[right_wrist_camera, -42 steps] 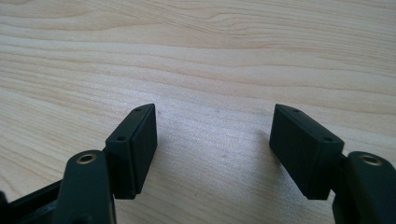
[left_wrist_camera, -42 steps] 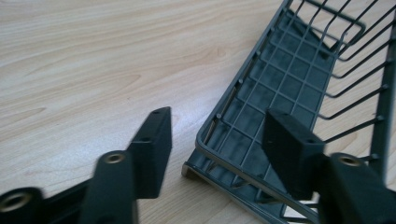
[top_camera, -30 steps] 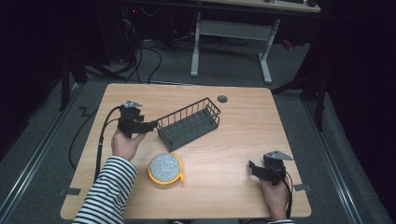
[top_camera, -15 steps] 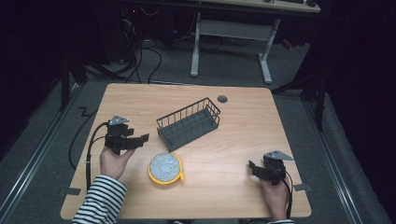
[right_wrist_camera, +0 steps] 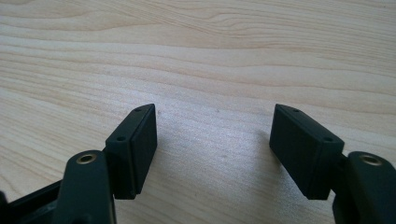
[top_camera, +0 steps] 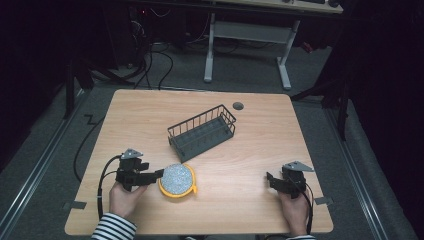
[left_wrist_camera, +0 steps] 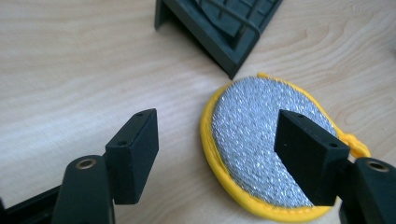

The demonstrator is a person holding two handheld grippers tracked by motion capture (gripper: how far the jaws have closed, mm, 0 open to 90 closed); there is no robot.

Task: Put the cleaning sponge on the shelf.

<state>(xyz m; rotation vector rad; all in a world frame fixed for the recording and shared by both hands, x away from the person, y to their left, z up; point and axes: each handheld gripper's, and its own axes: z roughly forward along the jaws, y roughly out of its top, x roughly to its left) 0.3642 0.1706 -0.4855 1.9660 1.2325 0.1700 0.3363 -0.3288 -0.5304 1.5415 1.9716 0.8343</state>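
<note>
A round scrubbing pad [top_camera: 176, 179], silver glitter on top with a yellow rim, lies on the wooden table [top_camera: 270, 135] near the front. My left gripper [top_camera: 157, 174] sits just left of it, low over the wood, and its jaws have just been opening. In the left gripper view the pad [left_wrist_camera: 252, 140] lies partly between the open left gripper [left_wrist_camera: 219, 140], with its left rim in the gap and nothing pressed. My right gripper [top_camera: 270, 179] rests at the front right, and in its own view the right gripper [right_wrist_camera: 212, 140] stands open over bare wood.
A dark wire basket [top_camera: 202, 132] stands slanted in the middle of the table, just behind the pad, its corner [left_wrist_camera: 224, 28] close ahead of the left jaws. A round cable hole [top_camera: 238, 105] sits near the far edge. Another desk's legs [top_camera: 210, 50] stand behind.
My left gripper has come back from beside the basket toward the table's front and sunk lower, ending next to the pad. The right gripper has stayed where it was.
</note>
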